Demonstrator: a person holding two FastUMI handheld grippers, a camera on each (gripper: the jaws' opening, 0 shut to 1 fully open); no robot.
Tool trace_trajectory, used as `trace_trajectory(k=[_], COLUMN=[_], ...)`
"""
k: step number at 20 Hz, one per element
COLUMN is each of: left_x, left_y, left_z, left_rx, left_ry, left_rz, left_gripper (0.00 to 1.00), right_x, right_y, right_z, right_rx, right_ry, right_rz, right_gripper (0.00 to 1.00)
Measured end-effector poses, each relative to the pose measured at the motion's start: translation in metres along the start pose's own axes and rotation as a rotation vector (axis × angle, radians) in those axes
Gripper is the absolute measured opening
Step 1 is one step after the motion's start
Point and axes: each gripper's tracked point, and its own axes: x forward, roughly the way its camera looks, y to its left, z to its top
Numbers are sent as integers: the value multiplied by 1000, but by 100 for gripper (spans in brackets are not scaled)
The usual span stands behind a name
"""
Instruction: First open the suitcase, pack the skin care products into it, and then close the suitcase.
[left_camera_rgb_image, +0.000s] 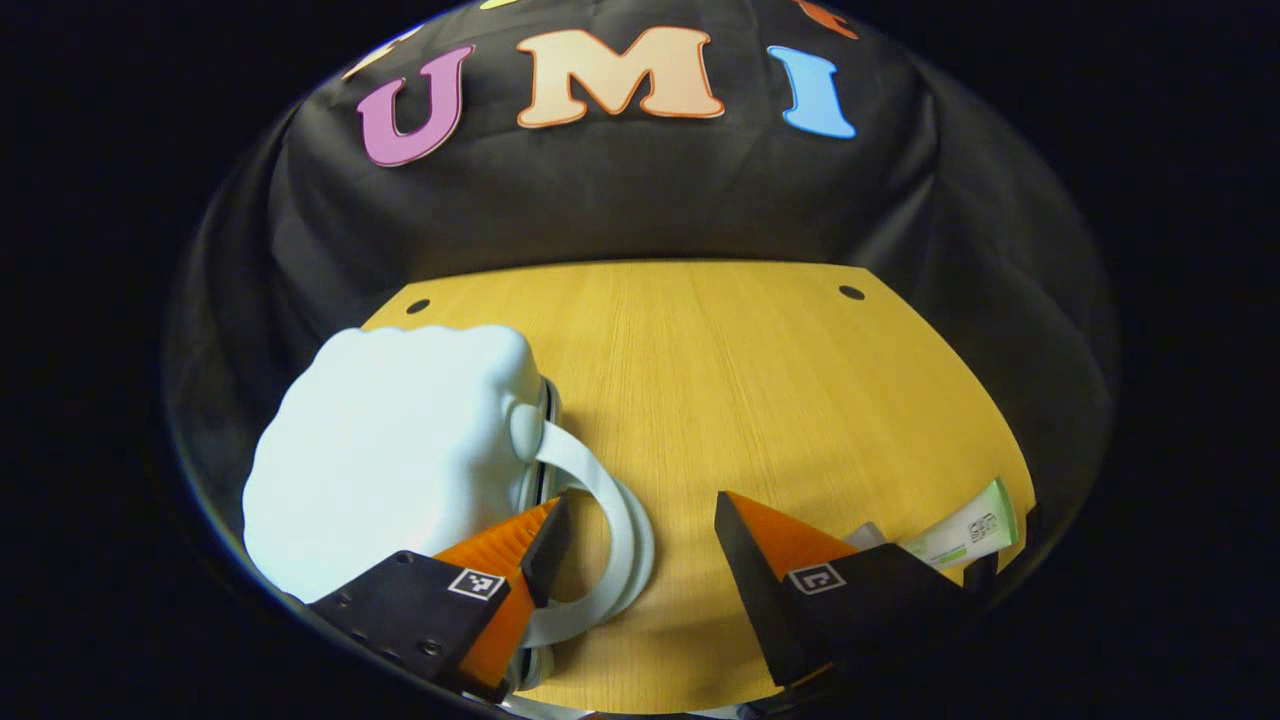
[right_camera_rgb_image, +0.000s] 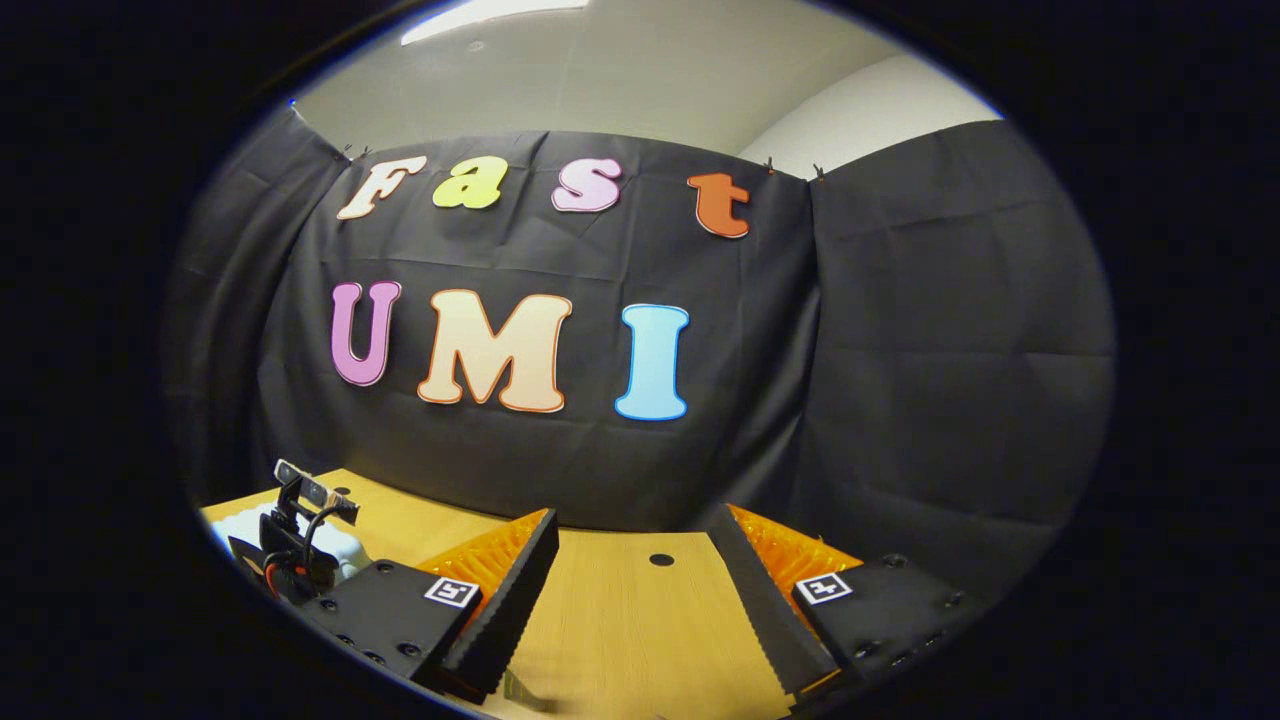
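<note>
A small white hard-shell suitcase (left_camera_rgb_image: 390, 460) lies shut on the wooden table (left_camera_rgb_image: 740, 380) at the left, its white loop handle (left_camera_rgb_image: 625, 520) resting on the tabletop. My left gripper (left_camera_rgb_image: 640, 510) is open just in front of it, with one fingertip (left_camera_rgb_image: 548, 535) over the inside of the loop and the other finger out over bare wood. A white tube with a green end (left_camera_rgb_image: 965, 530) lies at the table's right edge, partly hidden behind that finger. My right gripper (right_camera_rgb_image: 632, 520) is open and holds nothing, above the table (right_camera_rgb_image: 620, 620). The left gripper (right_camera_rgb_image: 295, 555) also appears far left over the suitcase (right_camera_rgb_image: 345, 545).
Black cloth walls (left_camera_rgb_image: 640, 200) close the table on the far side and both sides. Small round holes (left_camera_rgb_image: 851, 292) mark the table's far corners. Bare wood stretches between the suitcase and the tube.
</note>
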Motion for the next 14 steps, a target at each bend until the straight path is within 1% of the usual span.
trace_trajectory(k=[1,3,4,5,6,7,8,10,11,13,14], left_x=[5,13,15,17,19,24,27,32,34,32,31], left_y=[-2,-3,-2,-2,-1,0,1,0,9,6,6], left_z=[-6,-15,-17,-17,-16,-17,-17,-26,-27,-25,-26], left_rx=[-15,-48,-63,-64,-58,-52,-52,-69,-52,-13,21], left_ry=[18,67,80,86,92,98,106,152,165,173,191], left_rz=[-17,-28,-26,-25,-22,-20,-18,-20,15,6,6], left_gripper=[84,70,66,69,67,59,60,54,39,9,6], right_x=[0,2,1,1,2,3,4,5,3,3,4], right_y=[0,1,2,5,5,5,5,5,5,5,4], right_z=[-3,-6,-5,-3,-2,-3,-3,-8,-9,-9,-9], right_rx=[-6,-6,0,3,0,-8,-13,-6,1,7,6], right_ry=[7,17,15,4,-6,-14,-16,-11,-10,-17,-19], right_rz=[-3,-5,2,11,12,12,12,19,27,37,35], right_gripper=[99,99,99,99,99,99,99,99,99,99,99])
